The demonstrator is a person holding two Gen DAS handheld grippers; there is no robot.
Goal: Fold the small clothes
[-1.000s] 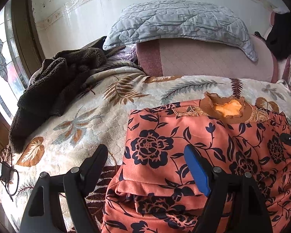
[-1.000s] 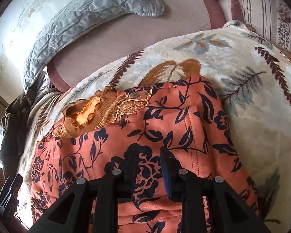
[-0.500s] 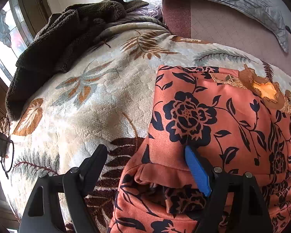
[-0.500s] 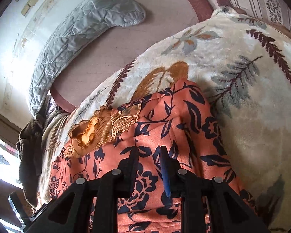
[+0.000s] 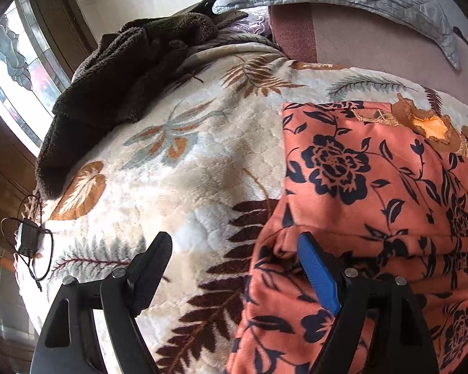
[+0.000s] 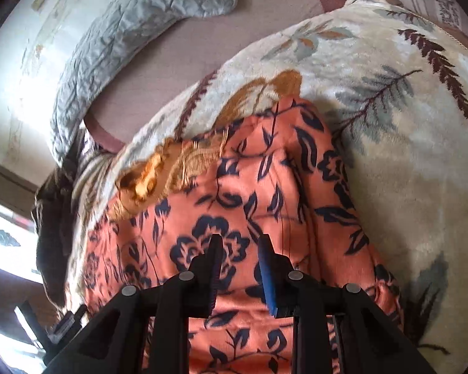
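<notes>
Your left gripper (image 5: pixel 235 249) fingers gape wide at lower centre, straddling the floral garment's (image 5: pixel 374 187) edge; right gripper (image 6: pixel 238 246) fingers sit narrowly parted, gripping nothing, above its middle.

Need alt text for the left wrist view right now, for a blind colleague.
An orange floral garment lies on a leaf-print blanket, the open left tool straddling its folded left edge. A dark fleece lies by the window.
</notes>
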